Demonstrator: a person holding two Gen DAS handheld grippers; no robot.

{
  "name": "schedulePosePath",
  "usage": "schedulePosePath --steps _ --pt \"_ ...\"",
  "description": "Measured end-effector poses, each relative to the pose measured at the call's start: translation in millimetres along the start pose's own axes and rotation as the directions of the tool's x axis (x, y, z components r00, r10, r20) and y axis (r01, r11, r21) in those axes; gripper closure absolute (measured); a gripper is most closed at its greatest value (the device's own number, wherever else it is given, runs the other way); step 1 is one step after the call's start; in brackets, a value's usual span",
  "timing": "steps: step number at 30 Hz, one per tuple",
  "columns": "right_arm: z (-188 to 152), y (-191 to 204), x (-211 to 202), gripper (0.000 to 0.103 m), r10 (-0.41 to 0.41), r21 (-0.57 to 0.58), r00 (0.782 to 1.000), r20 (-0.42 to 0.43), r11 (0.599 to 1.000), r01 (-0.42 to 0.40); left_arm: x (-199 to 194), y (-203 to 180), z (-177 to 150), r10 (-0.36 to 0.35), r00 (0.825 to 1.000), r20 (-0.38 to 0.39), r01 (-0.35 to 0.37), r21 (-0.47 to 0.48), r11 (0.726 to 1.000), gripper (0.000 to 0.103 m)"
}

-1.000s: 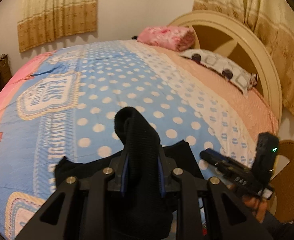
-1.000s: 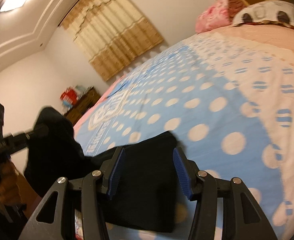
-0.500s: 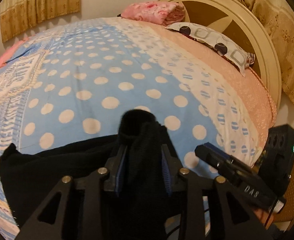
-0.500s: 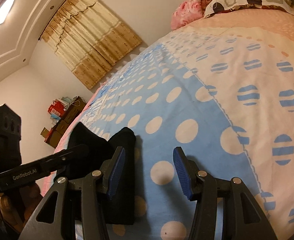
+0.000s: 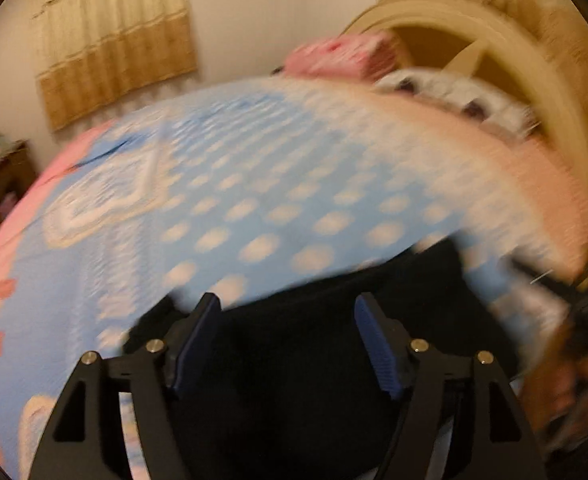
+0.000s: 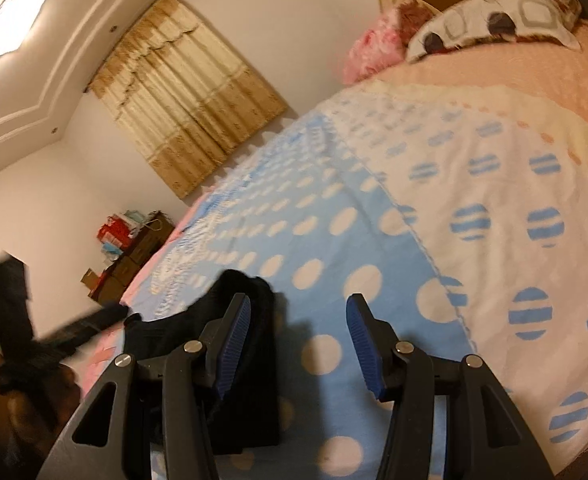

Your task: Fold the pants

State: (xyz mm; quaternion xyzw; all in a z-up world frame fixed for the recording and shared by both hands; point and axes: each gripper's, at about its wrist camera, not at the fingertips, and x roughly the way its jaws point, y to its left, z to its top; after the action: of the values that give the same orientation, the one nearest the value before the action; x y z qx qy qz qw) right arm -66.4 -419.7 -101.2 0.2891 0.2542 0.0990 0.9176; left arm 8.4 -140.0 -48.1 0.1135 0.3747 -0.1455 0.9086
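Observation:
The black pants (image 5: 294, 380) lie folded on the blue polka-dot bedspread (image 5: 253, 200), near its front edge. My left gripper (image 5: 286, 304) hovers just over them in a blurred left wrist view. Its jaws are opening, and the cloth lies below and between the blue pads without either pad pressing on it. In the right wrist view, my right gripper (image 6: 300, 304) stands open over bare bedspread (image 6: 374, 240) with nothing between its fingers. The pants (image 6: 253, 408) sit just left of its left finger. The left gripper (image 6: 81, 328) shows there as a dark blur.
A pink pillow (image 6: 370, 52) and a patterned pillow (image 6: 494, 20) lie at the head of the bed, against the cream round headboard (image 5: 514, 64). Curtains (image 6: 189, 108) hang on the far wall. A low cabinet with boxes (image 6: 129, 248) stands beyond the bed's far side.
The left gripper has let go of the bunched black cloth and spread its jaws; the pants now lie flat under it. The right gripper has slid right, off the pants.

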Motion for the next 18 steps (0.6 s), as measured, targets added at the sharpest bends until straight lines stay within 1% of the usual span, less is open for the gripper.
schedulePosePath --steps 1,2,4,6,8,9,10,11,13,14,15,16,18 --pt "0 4 2 0.051 0.011 -0.009 1.000 -0.004 1.000 -0.011 8 10 -10 0.041 0.999 -0.034 -0.042 -0.004 0.999 0.031" --pt "0 7 4 0.051 0.022 -0.016 1.000 -0.016 1.000 -0.022 13 22 -20 0.059 0.996 -0.064 -0.060 -0.016 0.998 0.031" --pt "0 16 10 0.051 0.057 -0.024 0.997 -0.045 0.998 -0.058 16 36 -34 0.051 0.995 -0.084 -0.054 -0.034 0.998 0.031" --pt "-1 26 15 0.051 0.086 -0.041 0.994 -0.062 0.995 -0.089 16 48 -46 0.063 0.994 -0.089 -0.066 -0.033 0.997 0.028" --pt "-2 38 18 0.051 0.111 -0.073 0.991 -0.081 0.990 -0.117 17 59 -49 0.066 0.993 -0.094 -0.072 -0.055 0.996 0.023" --pt "-3 44 23 0.051 0.121 -0.089 0.988 -0.100 0.988 -0.130 18 67 -50 0.059 0.994 -0.089 -0.066 -0.080 0.995 0.017" --pt "-4 50 29 0.051 0.121 -0.097 0.985 -0.125 0.986 -0.134 18 71 -51 0.057 0.995 -0.083 -0.065 -0.093 0.994 0.014" --pt "-5 54 36 0.051 0.093 -0.105 0.985 -0.148 0.988 -0.109 19 78 -51 0.050 0.996 -0.077 -0.059 -0.114 0.992 0.012" --pt "-7 58 48 0.051 0.039 -0.132 0.982 -0.183 0.989 -0.064 22 87 -54 0.004 0.997 -0.071 -0.015 -0.160 0.987 0.011" --pt "-7 60 52 0.053 0.025 -0.140 0.980 -0.197 0.989 -0.054 23 89 -56 0.000 0.998 -0.069 -0.012 -0.169 0.986 0.010" --pt "-5 61 57 0.069 0.021 -0.148 0.977 -0.212 0.988 -0.053 24 92 -57 0.003 0.998 -0.063 -0.014 -0.176 0.984 0.008" --pt "-3 64 56 0.072 0.032 -0.162 0.974 -0.223 0.984 -0.069 24 95 -59 0.001 0.998 -0.057 -0.012 -0.186 0.982 0.006" --pt "0 65 49 0.072 0.033 -0.189 0.975 -0.220 0.979 -0.076 24 104 -61 -0.025 0.998 -0.050 0.013 -0.231 0.973 0.005"
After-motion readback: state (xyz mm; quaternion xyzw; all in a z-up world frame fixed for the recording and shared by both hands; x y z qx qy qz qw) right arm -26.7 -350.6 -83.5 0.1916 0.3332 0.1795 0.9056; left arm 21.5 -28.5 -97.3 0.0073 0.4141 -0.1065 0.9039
